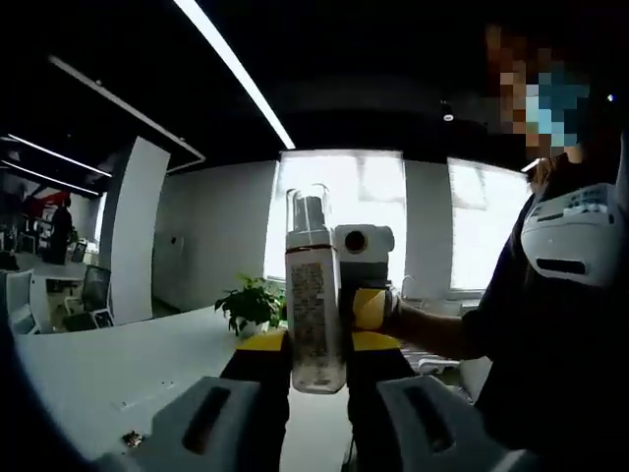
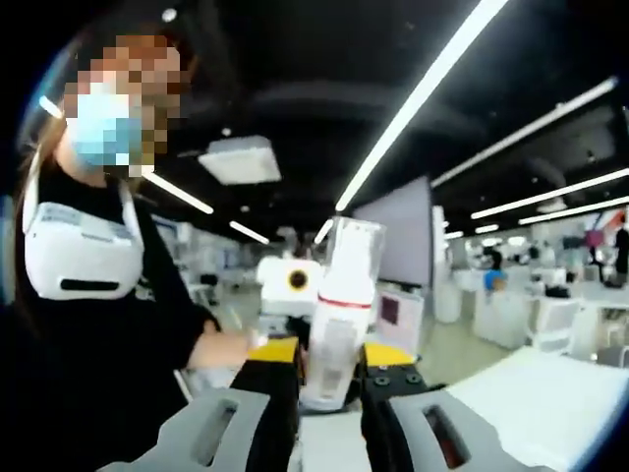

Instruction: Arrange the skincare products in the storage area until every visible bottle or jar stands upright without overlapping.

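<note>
A white bottle [image 1: 314, 305] with a clear cap and a printed label is held upright, lifted above the table. My left gripper [image 1: 316, 344] has its yellow-tipped jaws shut on the bottle's lower body. Facing it from behind, my right gripper [image 1: 370, 309] is held by a hand. In the right gripper view the same bottle [image 2: 339, 324] shows a red band under its clear cap, and my right gripper [image 2: 329, 359] is shut on its lower part. My left gripper [image 2: 287, 295] faces it from beyond the bottle.
A white table [image 1: 118, 364] stretches below and to the left, with a potted plant [image 1: 251, 305] at its far edge. The person's dark-clothed body [image 1: 550, 374] stands close on the right. A white surface [image 2: 550, 393] lies at the lower right.
</note>
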`<state>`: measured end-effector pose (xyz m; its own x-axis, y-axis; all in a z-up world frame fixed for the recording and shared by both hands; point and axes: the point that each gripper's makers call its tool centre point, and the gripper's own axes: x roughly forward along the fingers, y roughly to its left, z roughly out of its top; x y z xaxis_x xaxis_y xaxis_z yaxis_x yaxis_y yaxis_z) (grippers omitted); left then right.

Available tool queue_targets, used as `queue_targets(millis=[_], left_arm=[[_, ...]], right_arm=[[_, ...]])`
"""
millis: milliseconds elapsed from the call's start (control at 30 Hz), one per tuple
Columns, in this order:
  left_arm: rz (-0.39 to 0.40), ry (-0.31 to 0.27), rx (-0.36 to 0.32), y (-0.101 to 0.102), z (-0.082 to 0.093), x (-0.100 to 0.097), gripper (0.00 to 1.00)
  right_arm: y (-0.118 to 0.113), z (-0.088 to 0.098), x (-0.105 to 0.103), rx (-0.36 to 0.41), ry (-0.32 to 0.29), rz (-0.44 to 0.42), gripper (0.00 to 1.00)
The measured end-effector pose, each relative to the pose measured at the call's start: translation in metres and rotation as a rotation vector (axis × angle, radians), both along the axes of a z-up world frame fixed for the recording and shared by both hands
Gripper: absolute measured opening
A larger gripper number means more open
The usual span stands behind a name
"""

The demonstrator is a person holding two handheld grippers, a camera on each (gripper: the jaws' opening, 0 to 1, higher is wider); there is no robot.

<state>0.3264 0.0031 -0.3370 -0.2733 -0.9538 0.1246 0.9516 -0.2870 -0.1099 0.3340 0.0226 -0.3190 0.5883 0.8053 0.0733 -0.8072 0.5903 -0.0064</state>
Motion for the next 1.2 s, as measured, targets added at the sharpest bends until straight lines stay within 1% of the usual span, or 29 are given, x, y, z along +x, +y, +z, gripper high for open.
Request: queue_targets(millis=[33, 100, 133, 167, 200, 233, 300, 333, 367, 400, 433, 467, 533, 600, 633, 667, 700, 733, 767, 833, 867, 933, 967, 1067, 1100, 1133, 1200], left_arm=[[-0.003, 0.013, -0.01, -0.001, -0.002, 0.0, 0.17], [-0.02, 0.025, -0.021, 0.001, -0.007, -0.001, 0.17], [-0.019, 0.027, -0.018, 0.002, -0.01, -0.001, 0.17], [-0.017, 0.027, -0.004, 0.001, -0.013, -0.002, 0.17], [-0.011, 0.004, 0.019, 0.001, -0.02, -0.002, 0.17], [0.0, -0.032, 0.042, 0.002, -0.027, -0.001, 0.17], [-0.015, -0.035, 0.042, 0.004, -0.03, -0.006, 0.17], [-0.025, -0.036, 0.03, 0.007, -0.03, -0.008, 0.17], [-0.018, -0.036, 0.035, 0.008, -0.032, -0.007, 0.17], [-0.017, -0.03, 0.042, 0.009, -0.034, -0.007, 0.17], [-0.014, -0.024, 0.05, 0.009, -0.036, -0.006, 0.17], [-0.005, -0.034, 0.058, 0.01, -0.04, -0.006, 0.17], [-0.002, -0.039, 0.061, 0.013, -0.045, -0.005, 0.18], [-0.003, -0.015, 0.063, 0.014, -0.047, -0.004, 0.18], [-0.002, -0.015, 0.065, 0.015, -0.05, -0.004, 0.18], [0.011, -0.015, 0.07, 0.015, -0.054, -0.002, 0.18], [0.015, -0.01, 0.073, 0.015, -0.057, 0.0, 0.18], [0.015, -0.007, 0.076, 0.015, -0.058, 0.0, 0.18], [0.017, -0.011, 0.095, 0.014, -0.066, 0.001, 0.18], [0.03, -0.034, 0.121, 0.012, -0.079, 0.003, 0.18], [0.028, -0.035, 0.135, 0.011, -0.086, 0.003, 0.18], [0.045, -0.036, 0.155, 0.01, -0.097, 0.007, 0.19], [0.048, -0.037, 0.166, 0.009, -0.105, 0.008, 0.19], [0.059, -0.021, 0.199, 0.009, -0.123, 0.01, 0.19], [0.065, 0.005, 0.228, 0.009, -0.132, 0.011, 0.2], [0.066, 0.01, 0.233, 0.009, -0.134, 0.012, 0.2], [0.063, 0.009, 0.256, 0.009, -0.146, 0.012, 0.22]], right_arm=[[0.0, -0.001, 0.0, 0.008, 0.005, -0.011, 0.19], [0.003, -0.005, -0.005, 0.029, 0.03, -0.003, 0.2], [0.008, -0.007, -0.009, 0.062, 0.064, 0.018, 0.22], [0.009, -0.008, -0.009, 0.085, 0.081, 0.022, 0.28], [0.01, -0.011, -0.008, 0.083, 0.077, 0.014, 0.31], [0.01, -0.013, -0.007, 0.085, 0.083, 0.011, 0.32], [0.009, -0.018, -0.004, 0.078, 0.087, -0.013, 0.21], [0.008, -0.018, -0.003, 0.094, 0.085, -0.019, 0.19], [0.009, -0.013, -0.004, 0.156, 0.093, -0.01, 0.19], [0.008, -0.019, -0.005, 0.128, 0.105, -0.007, 0.19], [0.009, -0.021, -0.004, 0.119, 0.103, -0.013, 0.19], [0.009, -0.026, -0.003, 0.088, 0.096, -0.027, 0.19], [0.011, -0.028, -0.003, 0.08, 0.101, -0.027, 0.2], [0.01, -0.028, -0.002, 0.086, 0.099, -0.035, 0.2], [0.009, -0.029, -0.001, 0.092, 0.099, -0.04, 0.2], [0.007, -0.03, 0.001, 0.087, 0.101, -0.051, 0.2], [0.002, -0.037, 0.006, 0.053, 0.102, -0.086, 0.18], [0.003, -0.04, 0.006, 0.049, 0.108, -0.084, 0.15], [0.004, -0.043, 0.006, 0.049, 0.114, -0.076, 0.15], [0.005, -0.053, 0.008, 0.014, 0.09, -0.068, 0.14], [0.007, -0.057, 0.008, 0.001, 0.071, -0.059, 0.14], [0.007, -0.069, 0.011, -0.001, 0.066, -0.065, 0.13], [0.007, -0.077, 0.012, -0.015, 0.049, -0.062, 0.13], [0.007, -0.094, 0.013, -0.023, 0.043, -0.061, 0.13], [0.007, -0.098, 0.013, -0.028, 0.039, -0.057, 0.13], [0.008, -0.105, 0.013, -0.033, 0.029, -0.056, 0.13], [0.007, -0.113, 0.013, -0.022, 0.034, -0.053, 0.13]])
